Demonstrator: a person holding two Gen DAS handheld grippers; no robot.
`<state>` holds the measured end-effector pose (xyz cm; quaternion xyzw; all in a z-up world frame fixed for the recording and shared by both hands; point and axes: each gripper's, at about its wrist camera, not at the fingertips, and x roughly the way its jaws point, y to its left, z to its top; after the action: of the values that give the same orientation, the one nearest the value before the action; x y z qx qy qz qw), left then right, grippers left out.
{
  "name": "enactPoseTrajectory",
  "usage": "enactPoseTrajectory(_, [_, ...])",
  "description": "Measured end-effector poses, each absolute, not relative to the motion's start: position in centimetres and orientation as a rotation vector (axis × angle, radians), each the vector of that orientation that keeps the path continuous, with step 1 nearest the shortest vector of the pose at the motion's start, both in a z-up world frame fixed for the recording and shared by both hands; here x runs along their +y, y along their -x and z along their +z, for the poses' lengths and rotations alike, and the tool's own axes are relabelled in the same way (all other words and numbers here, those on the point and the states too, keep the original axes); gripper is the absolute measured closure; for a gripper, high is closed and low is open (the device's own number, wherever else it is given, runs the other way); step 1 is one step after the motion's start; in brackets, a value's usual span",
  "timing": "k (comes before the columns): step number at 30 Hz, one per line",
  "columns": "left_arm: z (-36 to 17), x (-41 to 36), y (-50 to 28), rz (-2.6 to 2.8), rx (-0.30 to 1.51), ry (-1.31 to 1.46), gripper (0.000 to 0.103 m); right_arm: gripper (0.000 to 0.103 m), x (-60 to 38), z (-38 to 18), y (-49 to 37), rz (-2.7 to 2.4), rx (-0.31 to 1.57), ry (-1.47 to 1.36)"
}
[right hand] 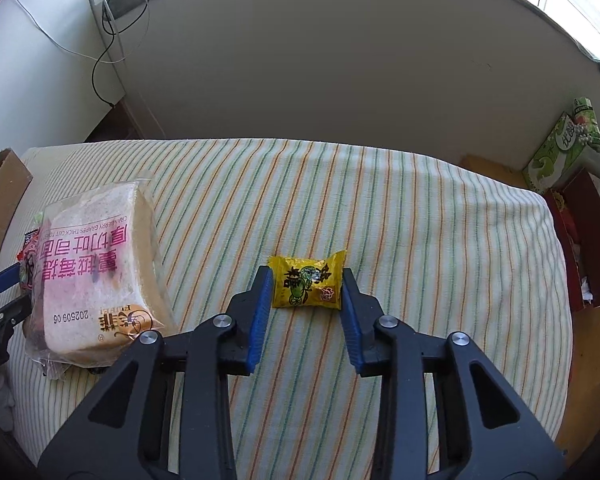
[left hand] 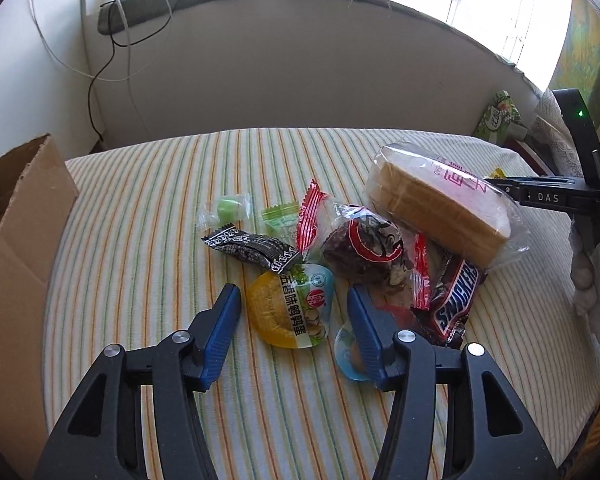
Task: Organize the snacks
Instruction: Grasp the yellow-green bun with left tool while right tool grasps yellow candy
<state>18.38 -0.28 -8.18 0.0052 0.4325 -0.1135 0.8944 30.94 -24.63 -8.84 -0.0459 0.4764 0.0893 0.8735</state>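
Observation:
A heap of snacks lies on the striped cloth [left hand: 140, 240]. It includes a bagged loaf of sliced bread [left hand: 440, 208], a Snickers bar [left hand: 456, 300], a dark cake in a red-printed wrapper [left hand: 364, 248], a black packet [left hand: 252, 248] and green candies [left hand: 230, 208]. My left gripper [left hand: 292, 300] is open and straddles a yellow and blue egg packet [left hand: 288, 316], with its pads clear of the packet. Off to the right, alone on the cloth, lies a yellow snack packet [right hand: 306, 284]. My right gripper [right hand: 307, 278] is shut on it, a blue pad against each end.
An open cardboard box [left hand: 16, 240] stands at the left edge of the cloth. A green carton [right hand: 564, 148] and a red box [right hand: 580, 248] sit past the right edge. The bread bag [right hand: 96, 272] lies left of my right gripper. A wall with hanging cables runs behind.

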Motion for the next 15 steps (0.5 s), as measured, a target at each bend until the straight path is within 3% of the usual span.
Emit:
enactPoseTrajectory(1, [-8.3, -0.5, -18.3, -0.241, 0.896, -0.026, 0.062, 0.069, -24.6, -8.9, -30.8, 0.19, 0.994, 0.108])
enactPoseTrajectory(5, [-8.3, 0.0, -18.3, -0.241, 0.893, -0.006, 0.071, 0.07, -24.2, -8.9, -30.7, 0.189, 0.996, 0.124])
enactPoseTrajectory(15, [-7.9, 1.1, -17.5, -0.246, 0.874, 0.039, 0.075, 0.089, -25.1, -7.6, -29.0, 0.184, 0.968, 0.084])
